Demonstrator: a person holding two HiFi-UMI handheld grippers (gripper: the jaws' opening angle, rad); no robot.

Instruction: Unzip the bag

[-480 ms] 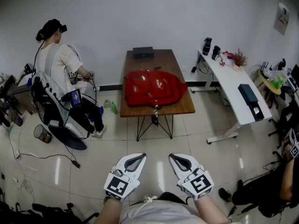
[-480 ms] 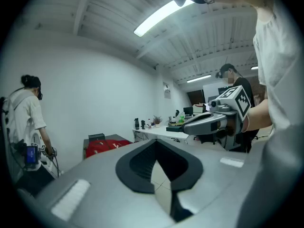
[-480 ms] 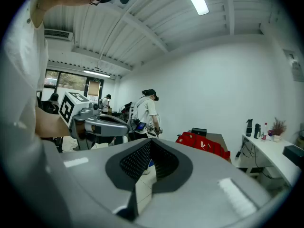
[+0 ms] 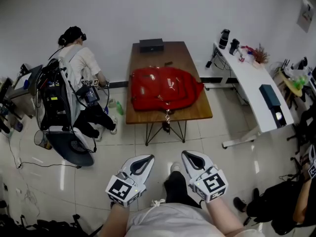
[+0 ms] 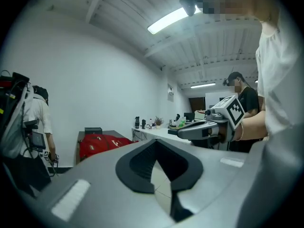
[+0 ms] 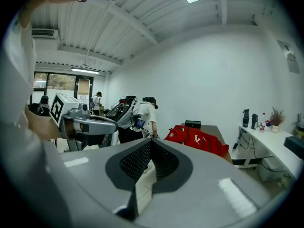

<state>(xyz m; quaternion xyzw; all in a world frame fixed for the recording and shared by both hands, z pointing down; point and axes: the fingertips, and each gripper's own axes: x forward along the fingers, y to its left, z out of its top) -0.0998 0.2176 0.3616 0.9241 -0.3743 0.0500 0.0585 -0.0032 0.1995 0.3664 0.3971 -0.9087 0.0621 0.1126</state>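
Note:
A red backpack [image 4: 165, 89] lies flat on the wooden table [image 4: 200, 113] across the room, with a strap or zip pull hanging over the near edge [image 4: 168, 116]. It also shows far off as the red backpack [image 5: 102, 144] in the left gripper view and the red backpack [image 6: 199, 139] in the right gripper view. My left gripper [image 4: 146, 158] and right gripper [image 4: 189, 156] are held side by side near my body, well short of the table. Both have their jaws shut with nothing between them, as seen on the left gripper [image 5: 154, 142] and the right gripper [image 6: 150, 141].
A black box [image 4: 151, 45] sits at the table's far end. A person [image 4: 79, 65] with gear and a chair [image 4: 59, 107] is left of the table. A long white desk [image 4: 249, 85] with bottles stands right. Another person [image 4: 291, 201] sits at lower right. A green bottle [image 4: 120, 113] stands on the floor.
I have stepped forward a little; my leg now shows between the grippers. The person on the left has shifted nearer the table. Both grippers stay shut and level.

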